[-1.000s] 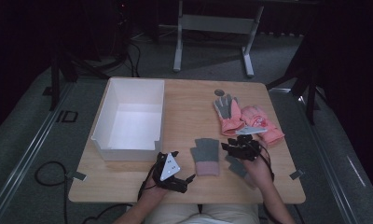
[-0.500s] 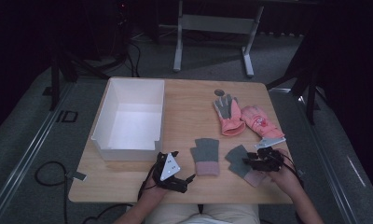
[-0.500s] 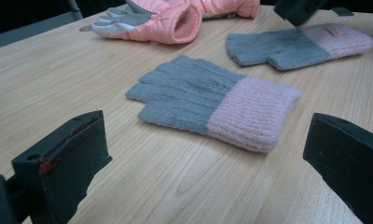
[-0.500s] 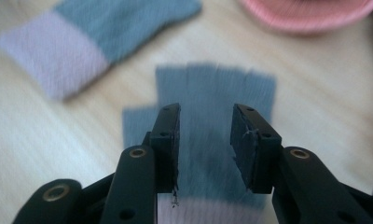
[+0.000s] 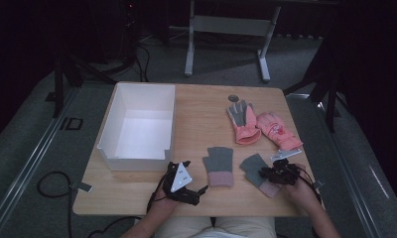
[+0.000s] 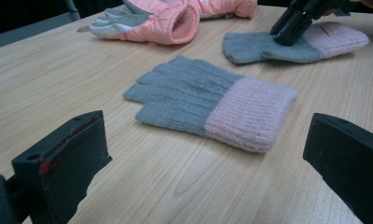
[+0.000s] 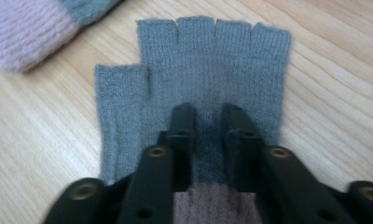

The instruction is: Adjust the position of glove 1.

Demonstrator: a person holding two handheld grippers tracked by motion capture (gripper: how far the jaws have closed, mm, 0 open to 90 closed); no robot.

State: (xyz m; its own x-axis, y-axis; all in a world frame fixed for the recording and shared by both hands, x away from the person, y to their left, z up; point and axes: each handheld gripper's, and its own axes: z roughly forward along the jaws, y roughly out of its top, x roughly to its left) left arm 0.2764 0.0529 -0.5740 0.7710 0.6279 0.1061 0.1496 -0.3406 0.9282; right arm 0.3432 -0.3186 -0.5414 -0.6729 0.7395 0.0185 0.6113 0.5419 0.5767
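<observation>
Two grey knit gloves with pink cuffs lie near the table's front edge. The first grey glove lies flat, just ahead of my left gripper, whose jaws stand wide open and hold nothing. My right gripper presses down on the second grey glove, its jaws nearly together with a fold of grey knit pinched between them. That glove lies flat on the wood, fingers pointing away from the jaws.
A white open box stands at the left of the table. Two pink padded gloves lie at the back right, beside a small dark round thing. A white strip lies behind my right gripper.
My right hand has swung out to the right and toward the front edge, and its gripper has settled on the second grey glove. The left gripper has stayed put.
</observation>
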